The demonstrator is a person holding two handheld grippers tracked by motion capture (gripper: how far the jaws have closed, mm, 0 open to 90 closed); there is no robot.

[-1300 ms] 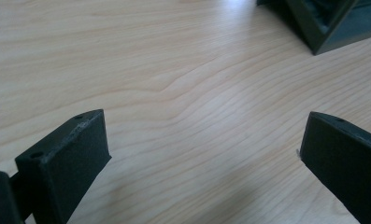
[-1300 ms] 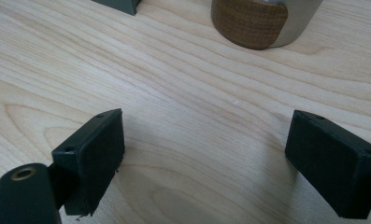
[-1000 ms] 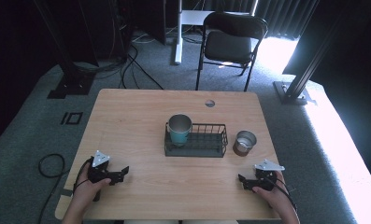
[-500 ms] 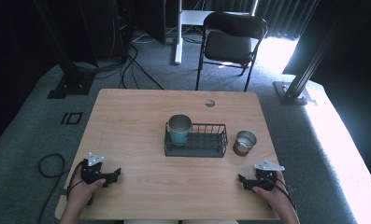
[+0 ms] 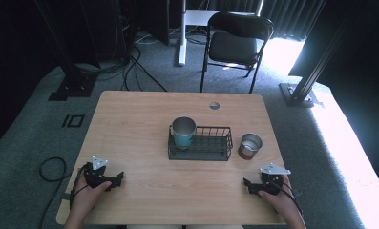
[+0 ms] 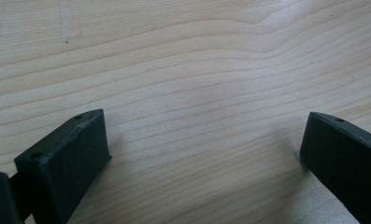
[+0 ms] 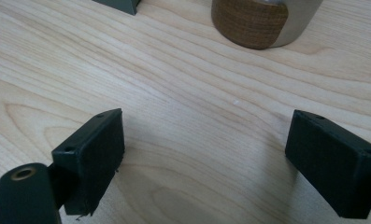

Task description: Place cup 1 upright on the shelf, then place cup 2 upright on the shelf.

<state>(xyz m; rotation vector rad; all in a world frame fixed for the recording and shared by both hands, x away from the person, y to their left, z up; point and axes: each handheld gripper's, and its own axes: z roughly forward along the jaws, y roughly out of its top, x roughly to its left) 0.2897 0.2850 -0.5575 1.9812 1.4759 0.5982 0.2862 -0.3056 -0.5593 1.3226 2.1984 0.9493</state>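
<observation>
Wire basket mid table, teal cup standing in its left end. Steel cup just right of basket, outside it. Left gripper near-left of basket, right gripper near-right; both jaws spread wide, holding nothing, low over bare wood.

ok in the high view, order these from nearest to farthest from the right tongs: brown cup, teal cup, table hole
From the right tongs:
1. Brown cup, on the table right of the wire basket.
2. Teal cup, standing in the basket's left end.
3. Table hole, near the far edge.
</observation>
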